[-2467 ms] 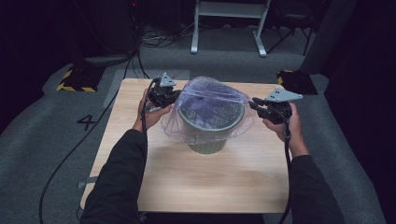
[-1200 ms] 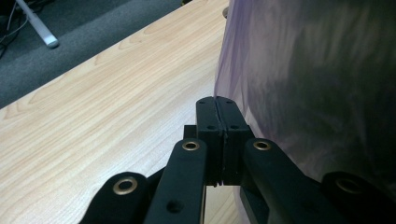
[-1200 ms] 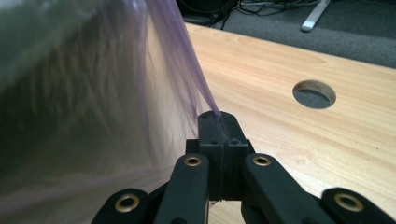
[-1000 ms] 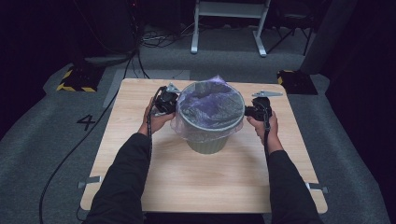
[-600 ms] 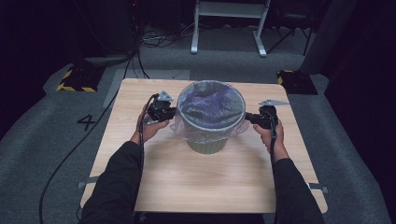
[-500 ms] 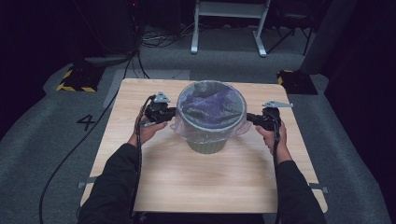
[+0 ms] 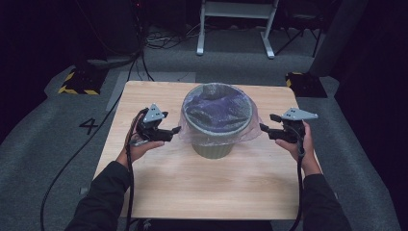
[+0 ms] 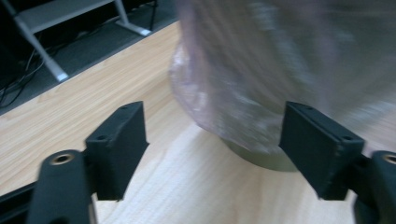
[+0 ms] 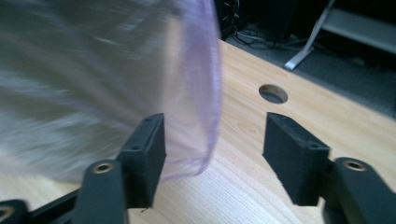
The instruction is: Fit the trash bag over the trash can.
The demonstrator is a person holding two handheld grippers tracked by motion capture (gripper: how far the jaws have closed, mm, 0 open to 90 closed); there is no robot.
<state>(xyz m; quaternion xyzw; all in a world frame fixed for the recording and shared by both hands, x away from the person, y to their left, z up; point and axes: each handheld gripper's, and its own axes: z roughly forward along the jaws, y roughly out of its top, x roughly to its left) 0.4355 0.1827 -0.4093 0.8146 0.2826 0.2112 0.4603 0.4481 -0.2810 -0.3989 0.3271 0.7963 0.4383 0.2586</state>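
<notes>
Black jaws of my left gripper (image 7: 173, 131) have just been opening and now stand apart with nothing pinched between them; in the left gripper view the film hangs just beyond the pads (image 8: 122, 142), loose and blurred. My right gripper (image 7: 266, 130) has likewise just been spreading, and its fingers (image 9: 148, 148) stand clear of the film's edge, which droops just ahead of the left-hand one without being pressed. A second ago both grippers were clamped on the translucent purple bin liner (image 7: 216, 113) at the bin's sides; now they have let go and backed off to about 9 o'clock and 3 o'clock of the grey-green waste bin (image 7: 214, 149), each just beside the overhanging skirt. I judge that the liner is seated: it lines the inside and folds down over the rim all round, so the fitting looks about done, bar some smoothing at the front. The bin stands upright at the middle of the wooden table (image 7: 192, 192), toward the far edge. Farther out, a round cable hole (image 9: 273, 93) pierces the tabletop on my right, a white metal stand (image 7: 235, 29) sits on the grey carpet at 12 o'clock, and yellow-and-black striped plates (image 7: 77, 82) lie at 10 o'clock. Nothing lies between my grippers and the bin; their own trailing cables are the one possible snag.
</notes>
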